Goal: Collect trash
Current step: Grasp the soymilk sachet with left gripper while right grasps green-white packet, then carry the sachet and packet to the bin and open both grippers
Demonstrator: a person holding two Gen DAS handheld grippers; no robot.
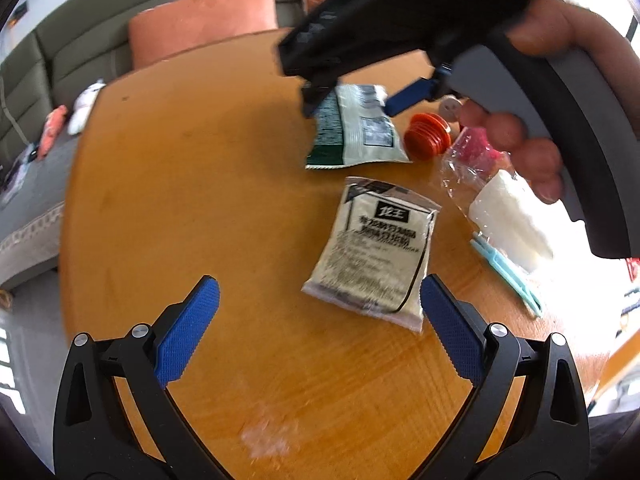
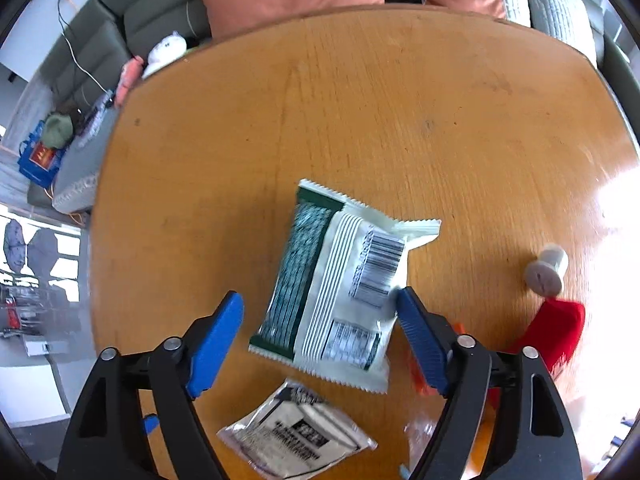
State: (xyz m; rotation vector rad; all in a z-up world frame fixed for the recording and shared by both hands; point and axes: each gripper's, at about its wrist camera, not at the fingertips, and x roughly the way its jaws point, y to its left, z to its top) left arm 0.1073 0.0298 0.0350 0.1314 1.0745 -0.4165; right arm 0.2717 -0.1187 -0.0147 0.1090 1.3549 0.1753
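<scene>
The counter [image 2: 400, 100] is orange-brown wood with visible grain and a soft sheen. The green-and-white snack wrapper [image 2: 340, 280] is glossy plastic film with crimped, zigzag ends. The pale sachet [image 1: 376, 256] looks like smooth, shiny plastic. A crinkled clear bag [image 1: 464, 164] is transparent film. Each gripper [image 1: 320, 332] has matt black plastic arms, blue textured pads [image 1: 188, 336] and small metal pins.

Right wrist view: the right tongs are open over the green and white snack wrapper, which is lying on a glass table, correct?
Not quite. The table is wooden with an orange-brown grain, not glass, as the right wrist view shows. The rest holds: the right tongs are open over the green and white snack wrapper, which lies flat on it.
</scene>
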